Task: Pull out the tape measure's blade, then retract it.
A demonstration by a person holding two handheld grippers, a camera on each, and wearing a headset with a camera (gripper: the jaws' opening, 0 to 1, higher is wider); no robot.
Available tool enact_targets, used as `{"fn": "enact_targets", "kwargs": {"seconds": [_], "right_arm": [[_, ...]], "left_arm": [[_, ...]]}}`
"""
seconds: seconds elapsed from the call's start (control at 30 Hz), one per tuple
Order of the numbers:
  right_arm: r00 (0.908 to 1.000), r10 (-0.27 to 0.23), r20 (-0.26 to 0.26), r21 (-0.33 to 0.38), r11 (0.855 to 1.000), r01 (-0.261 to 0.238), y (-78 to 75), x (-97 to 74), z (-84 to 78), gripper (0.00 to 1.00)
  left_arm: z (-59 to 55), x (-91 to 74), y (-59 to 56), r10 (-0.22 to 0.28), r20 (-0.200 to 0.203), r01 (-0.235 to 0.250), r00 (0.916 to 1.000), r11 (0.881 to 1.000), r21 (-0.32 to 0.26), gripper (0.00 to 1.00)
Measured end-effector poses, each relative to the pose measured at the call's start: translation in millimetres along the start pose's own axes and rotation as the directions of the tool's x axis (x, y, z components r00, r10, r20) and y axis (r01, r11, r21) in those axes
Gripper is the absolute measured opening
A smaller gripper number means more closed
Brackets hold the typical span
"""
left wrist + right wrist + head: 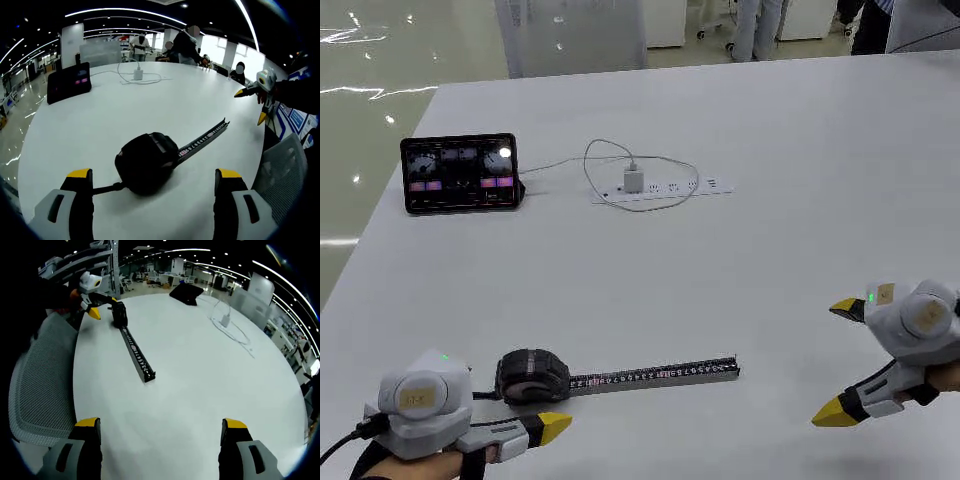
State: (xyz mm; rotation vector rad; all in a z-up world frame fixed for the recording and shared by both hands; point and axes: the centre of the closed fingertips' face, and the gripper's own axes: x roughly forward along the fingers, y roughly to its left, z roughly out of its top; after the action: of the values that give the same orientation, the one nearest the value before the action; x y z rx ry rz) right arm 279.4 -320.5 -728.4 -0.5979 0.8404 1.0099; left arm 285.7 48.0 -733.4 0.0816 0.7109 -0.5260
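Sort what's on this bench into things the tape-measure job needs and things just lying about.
Job: tape measure, blade pulled out; left gripper and right gripper, both open.
Lying about: tablet, power strip, charger, white cable.

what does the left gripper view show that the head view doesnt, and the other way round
Left gripper view: a mesh chair back beside the table, ceiling lights, and the left gripper's open jaws framing the tape measure. Head view: the white power strip that the charger plugs into, and the left gripper's grey body with its green light. Both: the tape measure's blade pulled out flat on the white table, the tablet, the charger with its looped cable, and the open right gripper.
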Motion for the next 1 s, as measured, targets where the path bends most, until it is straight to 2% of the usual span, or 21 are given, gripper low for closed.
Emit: {"fn": "enact_targets", "kwargs": {"seconds": [0.17,0.23,0.37,0.57,0.73,0.77,0.83,0.93,1.0], "right_arm": [[0.9997,0.007,-0.025,-0.028,1.000,-0.008,-4.5,1.7,7.9,0.99],[0.9995,0.012,-0.029,-0.044,0.999,-0.013,-6.8,4.1,12.1,0.99],[0.9988,0.035,-0.034,-0.073,0.997,-0.038,-6.5,10.4,22.4,0.99],[0.9968,0.064,-0.047,-0.112,0.991,-0.069,-5.2,21.3,34.9,0.99],[0.9951,0.083,-0.054,-0.140,0.986,-0.089,-4.4,30.8,44.1,0.99],[0.9948,0.086,-0.055,-0.145,0.985,-0.093,-3.5,32.5,45.7,0.99],[0.9937,0.095,-0.058,-0.157,0.982,-0.103,-0.7,36.8,49.1,0.99],[0.9922,0.109,-0.061,-0.166,0.979,-0.117,2.2,43.7,51.8,0.99],[0.9903,0.122,-0.067,-0.149,0.980,-0.131,4.1,47.9,52.6,0.99]], "left_arm": [[0.9,2.5,-3.1,0.023,-0.001,-0.023,0.9997,1.000,0.019,0.99],[4.6,3.6,-2.2,0.047,0.015,-0.047,0.9988,0.999,0.023,0.99],[12.1,8.4,-2.1,0.078,0.040,-0.077,0.9962,0.997,-0.030,0.99],[17.7,10.4,-0.3,0.111,0.059,-0.108,0.9920,0.992,-0.060,0.99],[28.2,8.9,2.2,0.159,0.106,-0.150,0.9816,0.985,-0.089,0.99],[28.9,9.9,1.6,0.161,0.110,-0.151,0.9809,0.984,-0.093,0.99],[27.7,15.6,-4.4,0.134,0.105,-0.122,0.9855,0.986,-0.114,0.99],[27.6,19.8,-8.9,0.135,0.105,-0.124,0.9853,0.986,-0.110,0.99],[32.1,18.9,-6.6,0.165,0.124,-0.155,0.9784,0.984,-0.090,0.99]]}}
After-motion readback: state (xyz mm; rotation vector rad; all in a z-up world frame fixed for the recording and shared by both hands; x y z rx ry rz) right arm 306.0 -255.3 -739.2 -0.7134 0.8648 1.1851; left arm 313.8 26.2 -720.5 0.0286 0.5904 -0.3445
